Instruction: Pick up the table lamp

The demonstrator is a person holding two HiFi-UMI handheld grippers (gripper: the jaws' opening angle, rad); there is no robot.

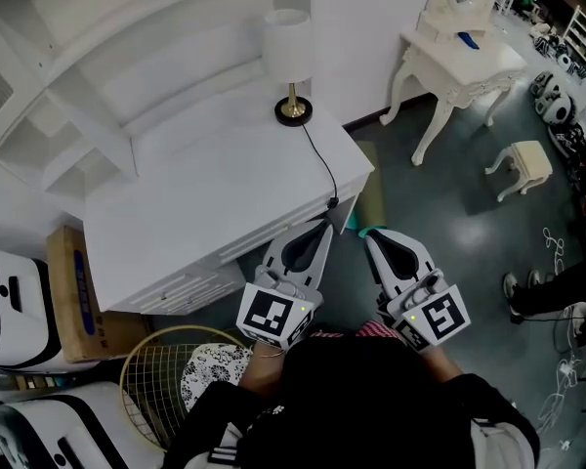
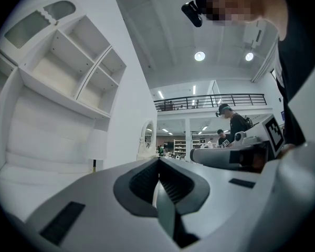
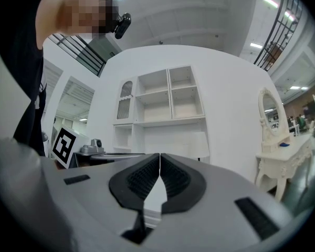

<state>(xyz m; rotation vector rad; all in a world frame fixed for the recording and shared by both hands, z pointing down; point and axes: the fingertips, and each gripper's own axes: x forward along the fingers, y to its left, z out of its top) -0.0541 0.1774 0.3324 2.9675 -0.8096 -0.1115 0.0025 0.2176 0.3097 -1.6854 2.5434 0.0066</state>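
Note:
The table lamp (image 1: 287,45) has a white shade, a brass stem and a black round base. It stands at the far side of the white desk (image 1: 205,203), and its black cord (image 1: 320,164) runs to the desk's front edge. My left gripper (image 1: 324,227) and right gripper (image 1: 371,234) are both shut and empty, side by side just off the desk's near corner, well short of the lamp. The lamp (image 2: 96,147) shows small beyond the left gripper (image 2: 158,160). The lampshade (image 3: 195,145) also shows above the right gripper (image 3: 159,155).
A white shelf unit (image 1: 78,57) rises behind the desk. A white dressing table (image 1: 459,62) and a stool (image 1: 523,164) stand to the right. A cardboard box (image 1: 73,291) and a wire basket (image 1: 171,374) sit at lower left. A person's feet (image 1: 527,296) are at the right edge.

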